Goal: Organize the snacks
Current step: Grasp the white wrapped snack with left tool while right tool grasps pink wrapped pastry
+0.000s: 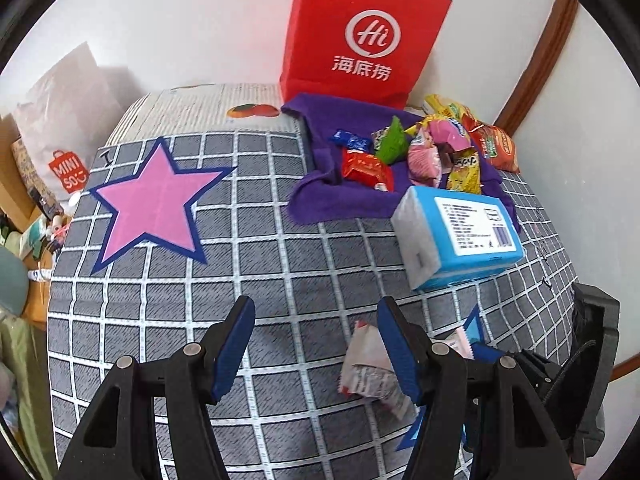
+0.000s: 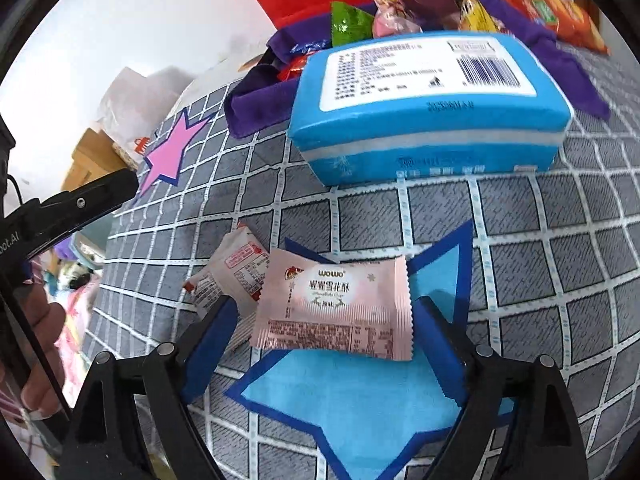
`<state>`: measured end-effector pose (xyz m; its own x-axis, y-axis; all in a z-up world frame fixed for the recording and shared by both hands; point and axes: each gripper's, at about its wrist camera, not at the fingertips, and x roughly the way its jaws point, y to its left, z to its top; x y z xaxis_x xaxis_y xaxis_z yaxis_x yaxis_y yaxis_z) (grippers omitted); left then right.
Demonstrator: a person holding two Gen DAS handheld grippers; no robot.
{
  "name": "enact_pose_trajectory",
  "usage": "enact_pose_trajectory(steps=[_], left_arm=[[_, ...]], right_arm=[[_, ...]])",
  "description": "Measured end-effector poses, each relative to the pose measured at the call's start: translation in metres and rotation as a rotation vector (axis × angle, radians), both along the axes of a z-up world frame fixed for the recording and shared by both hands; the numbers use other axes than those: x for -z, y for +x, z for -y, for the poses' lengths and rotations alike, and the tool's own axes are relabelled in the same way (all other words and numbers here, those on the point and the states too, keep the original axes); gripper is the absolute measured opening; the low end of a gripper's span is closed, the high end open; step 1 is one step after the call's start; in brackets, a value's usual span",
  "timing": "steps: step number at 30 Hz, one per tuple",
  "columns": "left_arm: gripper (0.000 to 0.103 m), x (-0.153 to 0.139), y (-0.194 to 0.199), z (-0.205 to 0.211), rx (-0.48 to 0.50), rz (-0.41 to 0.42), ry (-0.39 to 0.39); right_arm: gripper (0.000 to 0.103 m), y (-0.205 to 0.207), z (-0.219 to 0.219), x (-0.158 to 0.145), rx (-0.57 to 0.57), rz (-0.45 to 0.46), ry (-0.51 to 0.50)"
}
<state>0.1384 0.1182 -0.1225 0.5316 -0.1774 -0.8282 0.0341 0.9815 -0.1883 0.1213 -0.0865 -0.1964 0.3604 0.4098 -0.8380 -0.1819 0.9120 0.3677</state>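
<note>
Two wrapped snacks, pink foil packet (image 2: pixel 334 308) included, at blue paper star (image 2: pixel 352 400); heap beyond on purple cloth (image 1: pixel 320 200) unsorted. Right gripper (image 2: pixel 324 332) spread wide, apparently released; left gripper (image 1: pixel 316 344) parted, empty.

Your surface (image 1: pixel 280 264) wears a grey cloth with a white grid. Flat on it: pink star (image 1: pixel 154 204) on the left, blue star (image 2: pixel 360 396) nearer you. Pink snack packet (image 2: pixel 336 308) lies on the blue star, a second wrapper (image 2: pixel 228 268) just left of it. Blue tissue pack (image 2: pixel 432 120) sits beyond, touching the purple cloth (image 1: pixel 316 196) that carries the snack pile. Red bag (image 1: pixel 360 36) stands at the back.
</note>
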Motion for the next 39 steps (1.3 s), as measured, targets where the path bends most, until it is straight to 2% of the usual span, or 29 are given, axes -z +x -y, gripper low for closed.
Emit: enact_pose_trajectory(steps=[5,6,7,8,10,15,25,30,31,33,36,39], left_arm=[[0.061,0.006,0.0,-0.008,-0.008,-0.002,-0.026],[0.061,0.008,0.0,-0.008,-0.007,-0.006,-0.029],[0.061,0.01,0.0,-0.008,-0.005,-0.01,-0.031],[0.061,0.011,0.0,-0.008,-0.004,-0.013,-0.031],[0.061,0.014,0.0,-0.008,-0.001,-0.024,-0.025],[0.061,0.019,-0.004,-0.002,0.027,-0.035,0.012],[0.061,0.039,-0.002,0.032,0.128,-0.086,-0.003],[0.062,0.056,-0.004,0.055,0.203,-0.135,-0.003],[0.068,0.061,-0.005,0.061,0.221,-0.152,0.008],[0.079,0.062,-0.009,0.069,0.239,-0.13,0.028],[0.083,0.065,-0.011,0.08,0.246,-0.12,0.084],[0.082,0.069,-0.013,0.086,0.243,-0.095,0.137]], right_arm=[[0.088,0.0,-0.012,0.002,-0.007,0.056,-0.09],[0.085,0.0,-0.016,0.002,-0.013,0.07,-0.126],[0.077,-0.003,-0.021,0.002,-0.015,0.099,-0.184],[0.076,-0.005,-0.021,0.003,-0.022,0.119,-0.212],[0.071,-0.006,-0.018,0.003,-0.035,0.132,-0.204],[0.059,0.0,0.008,0.001,-0.016,0.106,-0.106],[0.058,-0.003,0.067,0.001,0.095,0.143,-0.224],[0.06,-0.002,0.095,0.006,0.119,0.144,-0.149],[0.06,-0.002,0.1,0.007,0.121,0.146,-0.133],[0.06,-0.001,0.102,0.008,0.119,0.153,-0.118],[0.061,0.0,0.102,0.009,0.103,0.171,-0.13],[0.063,-0.001,0.098,0.009,0.087,0.19,-0.151]])
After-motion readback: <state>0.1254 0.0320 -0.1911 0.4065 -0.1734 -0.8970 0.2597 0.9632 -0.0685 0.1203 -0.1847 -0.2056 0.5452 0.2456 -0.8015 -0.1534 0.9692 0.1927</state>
